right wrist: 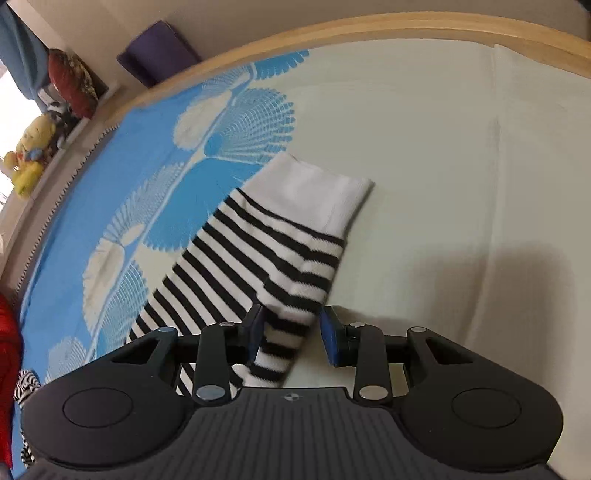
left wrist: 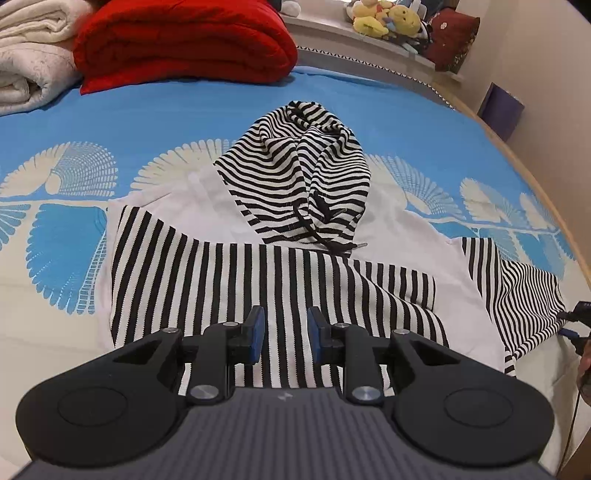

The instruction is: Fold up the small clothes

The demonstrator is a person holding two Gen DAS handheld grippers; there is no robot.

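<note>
A black-and-white striped hoodie [left wrist: 280, 280] lies flat on the blue and white bedspread [left wrist: 147, 118], its hood [left wrist: 295, 173] pointing away from me. One striped sleeve is folded across the body. My left gripper [left wrist: 284, 325] hovers over that folded part, open with nothing between its pads. In the right wrist view the other sleeve [right wrist: 258, 266] stretches out over the bed and ends in a white cuff [right wrist: 317, 192]. My right gripper [right wrist: 291, 332] stands open just above this sleeve. Its left finger [right wrist: 256, 332] is over the stripes and its right finger [right wrist: 328, 336] over the bare sheet beside the sleeve's edge.
A red folded blanket [left wrist: 184, 40] and a white one [left wrist: 29, 55] sit at the far left of the bed. Stuffed toys [left wrist: 388, 18] line a ledge behind. The wooden bed rim [right wrist: 369, 33] curves along the right side, with a purple box [right wrist: 159, 48] beyond it.
</note>
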